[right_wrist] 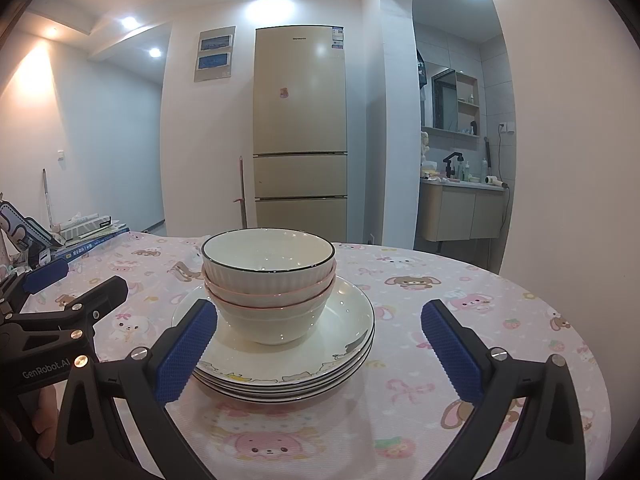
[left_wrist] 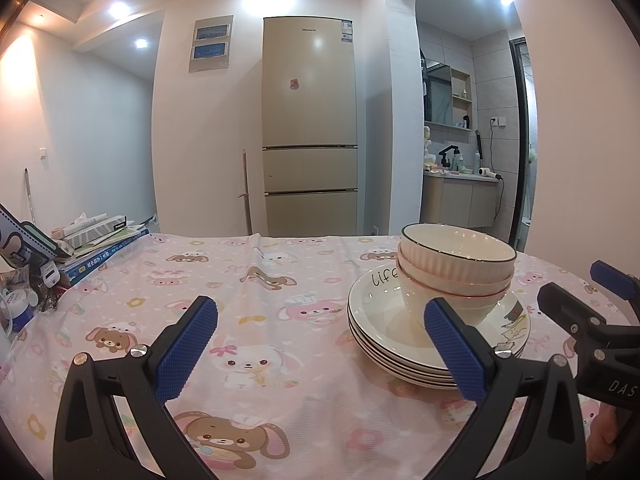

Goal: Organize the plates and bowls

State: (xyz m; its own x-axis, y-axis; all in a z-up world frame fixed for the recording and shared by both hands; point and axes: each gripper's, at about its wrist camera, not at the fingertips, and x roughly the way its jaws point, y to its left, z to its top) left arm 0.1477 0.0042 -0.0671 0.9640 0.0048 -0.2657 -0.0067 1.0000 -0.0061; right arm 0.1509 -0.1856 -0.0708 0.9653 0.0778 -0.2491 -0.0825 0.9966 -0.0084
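A stack of three nested white bowls [right_wrist: 267, 280] stands on a stack of several white plates [right_wrist: 344, 344] on the table with a pink cartoon tablecloth [right_wrist: 460, 304]. In the left wrist view the bowls [left_wrist: 456, 268] and plates [left_wrist: 380, 320] are to the right. My left gripper [left_wrist: 320, 348] is open and empty, to the left of the stack. My right gripper [right_wrist: 320, 348] is open and empty, just in front of the stack, its left fingertip [right_wrist: 188, 348] overlapping the plates' rim in view. Each gripper also shows in the other's view: the right gripper [left_wrist: 588, 292] and the left gripper [right_wrist: 76, 280].
Books and boxes [left_wrist: 96, 236] pile at the table's far left with small clutter [left_wrist: 24, 292]. A beige fridge [left_wrist: 310, 128] stands behind the table. A bathroom alcove with a vanity [right_wrist: 460, 208] is at the right.
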